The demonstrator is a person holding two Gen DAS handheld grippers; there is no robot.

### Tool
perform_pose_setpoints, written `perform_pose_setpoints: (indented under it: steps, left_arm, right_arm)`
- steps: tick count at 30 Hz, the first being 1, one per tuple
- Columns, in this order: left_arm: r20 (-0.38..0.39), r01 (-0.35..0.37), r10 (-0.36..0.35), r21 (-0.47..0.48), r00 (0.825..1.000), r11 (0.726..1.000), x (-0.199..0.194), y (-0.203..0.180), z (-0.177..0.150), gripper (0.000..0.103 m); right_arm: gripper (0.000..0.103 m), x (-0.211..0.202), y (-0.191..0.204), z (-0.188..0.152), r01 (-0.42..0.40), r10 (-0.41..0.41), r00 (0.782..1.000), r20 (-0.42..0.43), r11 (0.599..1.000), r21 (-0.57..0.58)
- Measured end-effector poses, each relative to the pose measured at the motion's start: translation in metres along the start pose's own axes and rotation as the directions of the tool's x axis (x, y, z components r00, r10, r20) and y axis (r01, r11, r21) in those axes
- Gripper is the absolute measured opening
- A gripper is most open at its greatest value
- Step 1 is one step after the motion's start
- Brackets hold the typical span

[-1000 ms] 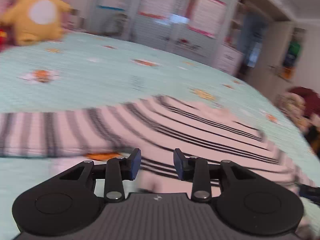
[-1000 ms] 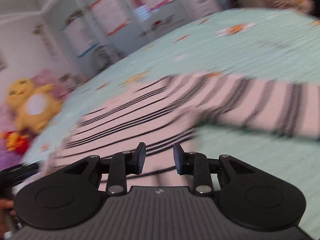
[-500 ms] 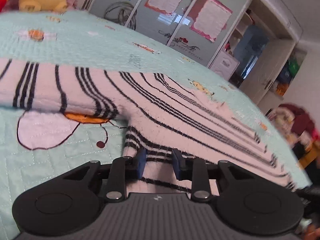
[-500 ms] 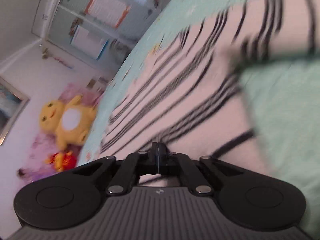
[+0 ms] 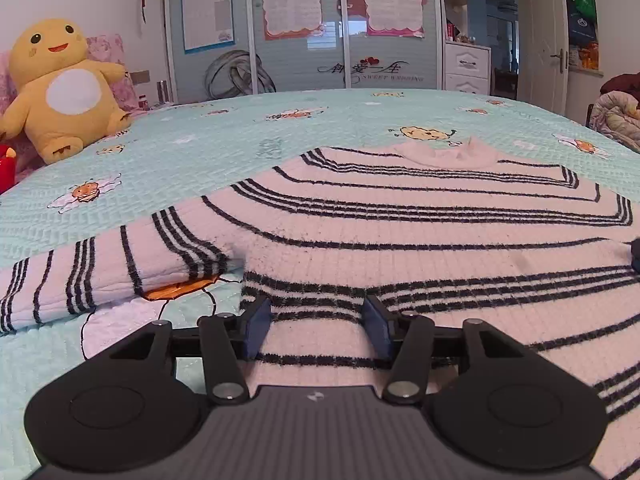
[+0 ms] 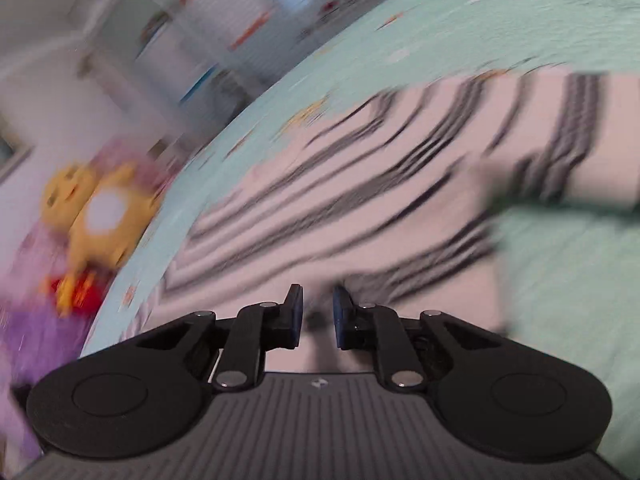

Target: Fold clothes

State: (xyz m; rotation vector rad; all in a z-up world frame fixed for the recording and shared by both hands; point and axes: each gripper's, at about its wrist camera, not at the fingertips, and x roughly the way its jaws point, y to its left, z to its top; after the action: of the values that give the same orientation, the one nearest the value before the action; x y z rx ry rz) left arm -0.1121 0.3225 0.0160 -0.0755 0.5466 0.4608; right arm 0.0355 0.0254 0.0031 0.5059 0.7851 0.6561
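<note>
Though spread flat on the mint bedspread with collar far and a sleeve stretched leftward, striped sweater fits either early or mid-fold; hem nearest both tools. Left gripper low over the hem, fingers wide apart, gripping nothing; right gripper, blurred, narrowly parted and empty; next grasp probably needs a clean edge pinch.
</note>
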Motion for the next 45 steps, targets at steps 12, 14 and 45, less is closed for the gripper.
perform_pose_setpoints:
  steps: [12, 14, 45]
  left_arm:
    - [-0.01, -0.106, 0.106, -0.036, 0.994, 0.994, 0.007, 0.001, 0.002, 0.09]
    - [-0.011, -0.099, 0.099, -0.046, 0.995, 0.994, 0.006, 0.002, 0.002, 0.09]
    - [-0.031, -0.072, 0.067, -0.163, 0.997, 0.984, 0.007, 0.021, 0.001, 0.099]
  right_arm:
    - [0.012, 0.075, -0.004, 0.067, -0.003, 0.003, 1.0, -0.003, 1.0, -0.014]
    - [0.015, 0.081, -0.013, 0.083, 0.059, -0.064, 0.996, 0.065, 0.995, 0.082]
    - [0.019, 0.184, 0.168, 0.004, -0.427, 0.278, 0.851, -0.445, 0.86, -0.279]
